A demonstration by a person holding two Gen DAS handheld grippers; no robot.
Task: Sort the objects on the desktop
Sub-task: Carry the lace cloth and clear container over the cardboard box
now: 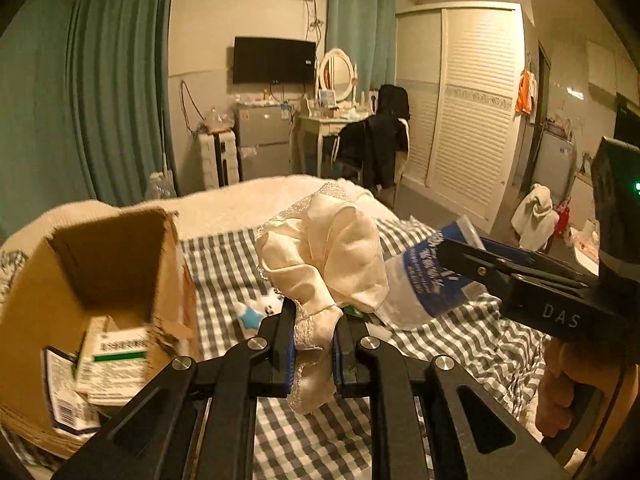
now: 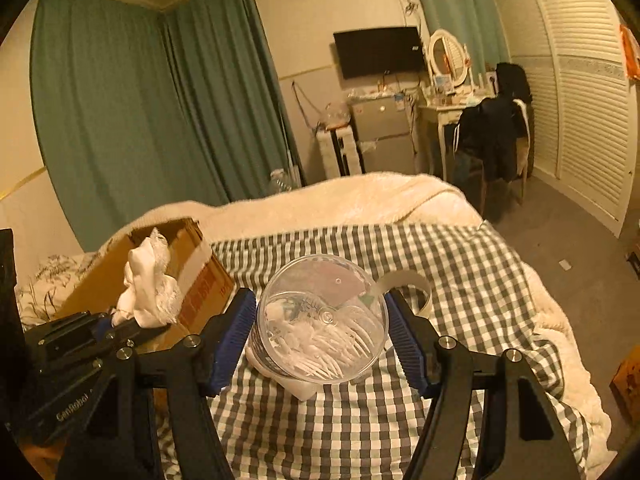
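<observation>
My left gripper is shut on a cream satin cloth with lace trim and holds it above the checked bed cover, beside an open cardboard box. In the right wrist view the left gripper and the cloth hang in front of the box. My right gripper is shut on a clear plastic jar with white stuff inside, seen bottom-on. In the left wrist view the right gripper holds that jar, which has a blue label, at the right.
The box holds paper packets with printed labels. A blue star toy lies on the checked cover under the cloth. A white tape roll lies behind the jar. A cream blanket covers the far bed end.
</observation>
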